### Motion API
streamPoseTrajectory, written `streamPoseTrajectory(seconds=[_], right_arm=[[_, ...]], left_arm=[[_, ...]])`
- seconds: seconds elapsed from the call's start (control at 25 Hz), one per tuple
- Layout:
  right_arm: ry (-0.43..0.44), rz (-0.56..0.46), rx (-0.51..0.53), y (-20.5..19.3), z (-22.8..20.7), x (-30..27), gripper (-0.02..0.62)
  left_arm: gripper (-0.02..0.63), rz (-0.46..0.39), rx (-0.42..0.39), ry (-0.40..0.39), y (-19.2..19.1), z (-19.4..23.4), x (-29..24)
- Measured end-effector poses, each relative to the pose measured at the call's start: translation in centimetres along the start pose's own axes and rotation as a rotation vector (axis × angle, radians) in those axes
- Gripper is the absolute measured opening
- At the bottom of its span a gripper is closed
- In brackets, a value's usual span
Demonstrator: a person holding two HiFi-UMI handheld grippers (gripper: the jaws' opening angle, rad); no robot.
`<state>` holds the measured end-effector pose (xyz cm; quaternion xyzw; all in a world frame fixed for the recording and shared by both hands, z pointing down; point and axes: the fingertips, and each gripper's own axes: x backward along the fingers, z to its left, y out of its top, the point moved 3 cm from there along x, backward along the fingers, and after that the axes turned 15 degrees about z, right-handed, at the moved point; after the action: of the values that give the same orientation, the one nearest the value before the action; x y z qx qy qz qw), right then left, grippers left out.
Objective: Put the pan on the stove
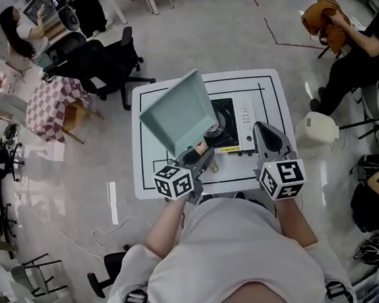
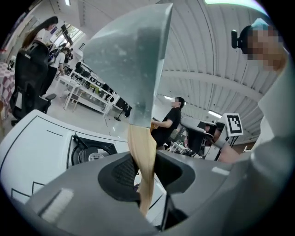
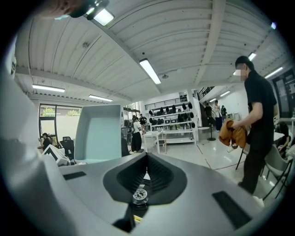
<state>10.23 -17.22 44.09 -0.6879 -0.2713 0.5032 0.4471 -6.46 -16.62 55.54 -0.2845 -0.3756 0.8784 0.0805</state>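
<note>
A square pale green pan (image 1: 178, 115) with a wooden handle (image 1: 201, 146) hangs tilted in the air above the left part of the white table (image 1: 149, 169). My left gripper (image 1: 200, 156) is shut on that handle (image 2: 144, 156), and the pan (image 2: 129, 60) rises steeply from the jaws. Below and beyond it sits a white portable stove (image 1: 246, 122) with a black burner (image 2: 92, 152). My right gripper (image 1: 269, 135) hovers over the table's front right, beside the stove, its jaws together with nothing in them. In the right gripper view the pan (image 3: 99, 133) stands to the left of the jaws.
Black office chairs (image 1: 108, 61) and a checkered cloth (image 1: 55, 105) stand beyond the table's far left. A person (image 1: 362, 53) sits to the right, and a white appliance (image 1: 319, 128) is on the floor by the table's right edge. A person (image 3: 258, 124) stands at the right.
</note>
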Motion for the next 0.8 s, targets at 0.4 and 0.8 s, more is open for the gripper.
streamPoseTrajectory(seconds=[0.4, 0.8], right_arm=[[-0.018, 0.005, -0.014, -0.3, -0.8, 0.3, 0.008], [-0.034, 0.014, -0.028, -0.5, -1.7, 0.0, 0.008]], left_arm=[[0.109, 0.082, 0.142, -0.209, -1.7, 0.3, -2.7], [0.117, 0.202, 0.295, -0.400, -3.9, 2.0, -5.8]])
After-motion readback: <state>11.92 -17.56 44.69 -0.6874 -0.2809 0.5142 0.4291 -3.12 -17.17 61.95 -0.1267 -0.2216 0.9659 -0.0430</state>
